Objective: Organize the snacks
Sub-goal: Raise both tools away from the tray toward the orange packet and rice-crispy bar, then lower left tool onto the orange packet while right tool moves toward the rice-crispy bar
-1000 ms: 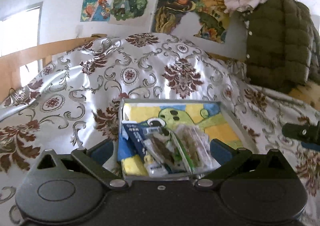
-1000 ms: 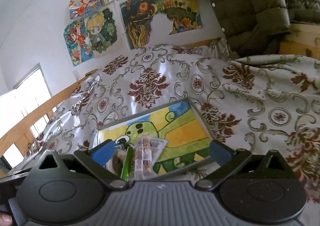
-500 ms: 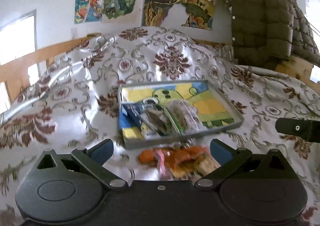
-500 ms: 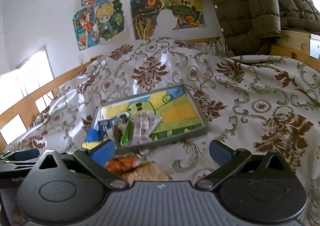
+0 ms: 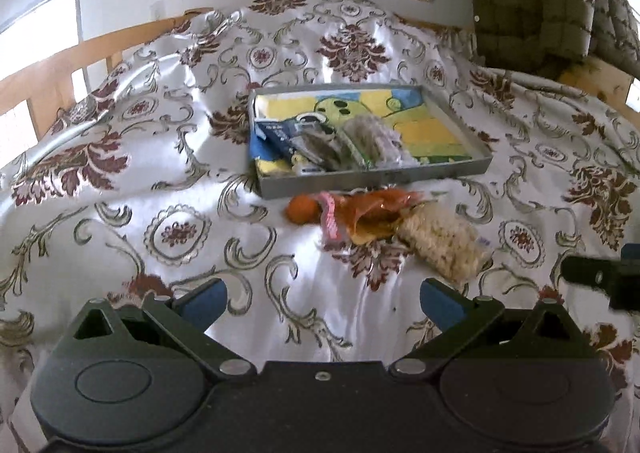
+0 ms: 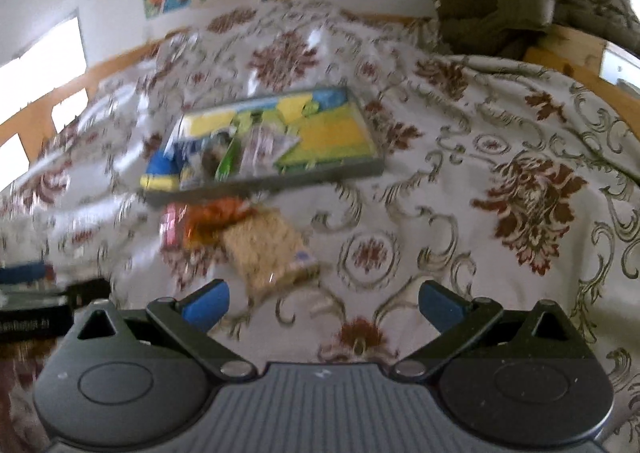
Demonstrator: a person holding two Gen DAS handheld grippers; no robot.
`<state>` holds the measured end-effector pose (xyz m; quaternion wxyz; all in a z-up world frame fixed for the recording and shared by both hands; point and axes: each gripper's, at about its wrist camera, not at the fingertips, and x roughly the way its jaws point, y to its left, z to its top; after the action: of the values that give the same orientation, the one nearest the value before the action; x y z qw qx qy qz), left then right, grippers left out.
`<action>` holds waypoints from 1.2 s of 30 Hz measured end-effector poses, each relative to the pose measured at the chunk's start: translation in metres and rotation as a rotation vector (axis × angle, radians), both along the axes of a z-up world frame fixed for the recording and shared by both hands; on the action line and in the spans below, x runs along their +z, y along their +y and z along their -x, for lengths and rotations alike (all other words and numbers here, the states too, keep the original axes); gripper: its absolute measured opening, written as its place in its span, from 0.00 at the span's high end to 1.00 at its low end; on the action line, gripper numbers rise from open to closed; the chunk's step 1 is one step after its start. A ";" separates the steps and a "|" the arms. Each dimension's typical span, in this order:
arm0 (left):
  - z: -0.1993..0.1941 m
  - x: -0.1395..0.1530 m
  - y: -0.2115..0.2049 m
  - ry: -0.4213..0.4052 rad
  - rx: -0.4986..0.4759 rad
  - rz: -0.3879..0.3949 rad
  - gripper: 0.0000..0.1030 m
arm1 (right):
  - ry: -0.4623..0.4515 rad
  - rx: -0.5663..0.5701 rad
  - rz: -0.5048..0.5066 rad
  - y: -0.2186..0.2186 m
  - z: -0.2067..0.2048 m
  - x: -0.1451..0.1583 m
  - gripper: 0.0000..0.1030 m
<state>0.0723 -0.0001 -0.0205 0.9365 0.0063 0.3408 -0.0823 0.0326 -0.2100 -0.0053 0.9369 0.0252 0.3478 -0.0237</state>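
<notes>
Lying before tray [image 5: 376, 176] | beige cracker pack [image 5: 440, 249], clear-wrapped, tilted

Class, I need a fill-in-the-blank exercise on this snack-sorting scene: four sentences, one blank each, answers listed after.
1. The shallow grey rectangular tray rests on a floral ____.
2. The clear packet of pale puffed snacks lies ____ the tray.
3. The small round orange snack lies to the ____ of that packet in the left wrist view.
4. The left gripper and right gripper both hold ____.

Answers: bedspread; outside; left; nothing
</notes>
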 end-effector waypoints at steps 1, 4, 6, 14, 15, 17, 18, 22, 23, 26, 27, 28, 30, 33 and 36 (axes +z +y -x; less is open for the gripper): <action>0.000 -0.002 0.000 0.011 0.003 -0.001 0.01 | 0.012 0.006 0.007 0.003 -0.001 -0.002 0.00; -0.009 -0.006 0.002 0.061 0.014 -0.004 0.01 | 0.037 0.021 -0.003 0.005 -0.005 -0.006 0.00; -0.017 -0.007 0.004 0.093 0.012 -0.003 0.01 | 0.054 0.023 -0.024 0.003 -0.008 -0.009 0.00; -0.063 -0.004 0.011 0.174 -0.064 -0.064 0.01 | 0.154 0.083 -0.025 -0.001 -0.034 -0.021 0.00; -0.066 -0.004 0.011 0.171 -0.078 -0.081 0.01 | 0.153 0.097 -0.016 0.000 -0.035 -0.020 0.00; -0.069 -0.004 0.009 0.156 -0.103 -0.101 0.01 | 0.160 0.124 0.006 0.002 -0.038 -0.019 0.00; -0.070 -0.005 0.008 0.148 -0.114 -0.105 0.01 | 0.171 0.140 0.019 0.004 -0.040 -0.020 0.00; -0.075 -0.009 0.001 0.140 -0.147 -0.106 0.01 | 0.165 0.165 0.091 0.008 -0.044 -0.021 0.00; -0.076 -0.009 0.001 0.140 -0.170 -0.100 0.01 | 0.149 0.164 0.086 0.007 -0.045 -0.020 0.00; -0.081 -0.007 0.001 0.119 -0.213 -0.082 0.01 | 0.112 0.168 0.026 0.005 -0.051 -0.015 0.00; -0.082 -0.007 0.001 0.110 -0.216 -0.080 0.01 | 0.099 0.176 0.014 0.005 -0.053 -0.014 0.00; -0.083 -0.007 0.001 0.102 -0.219 -0.078 0.01 | 0.088 0.185 0.012 0.006 -0.055 -0.014 0.00; -0.088 -0.009 0.001 0.096 -0.221 -0.079 0.01 | 0.075 0.205 0.021 0.008 -0.059 -0.016 0.00; -0.095 -0.013 0.000 0.092 -0.226 -0.091 0.01 | 0.046 0.213 0.010 0.011 -0.064 -0.018 0.00; -0.099 -0.014 -0.001 0.083 -0.227 -0.103 0.01 | 0.030 0.206 -0.008 0.011 -0.068 -0.018 0.00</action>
<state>0.1712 -0.0011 -0.0340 0.9048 0.0894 0.3800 -0.1704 0.1011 -0.1990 -0.0229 0.9290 -0.0072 0.3626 0.0737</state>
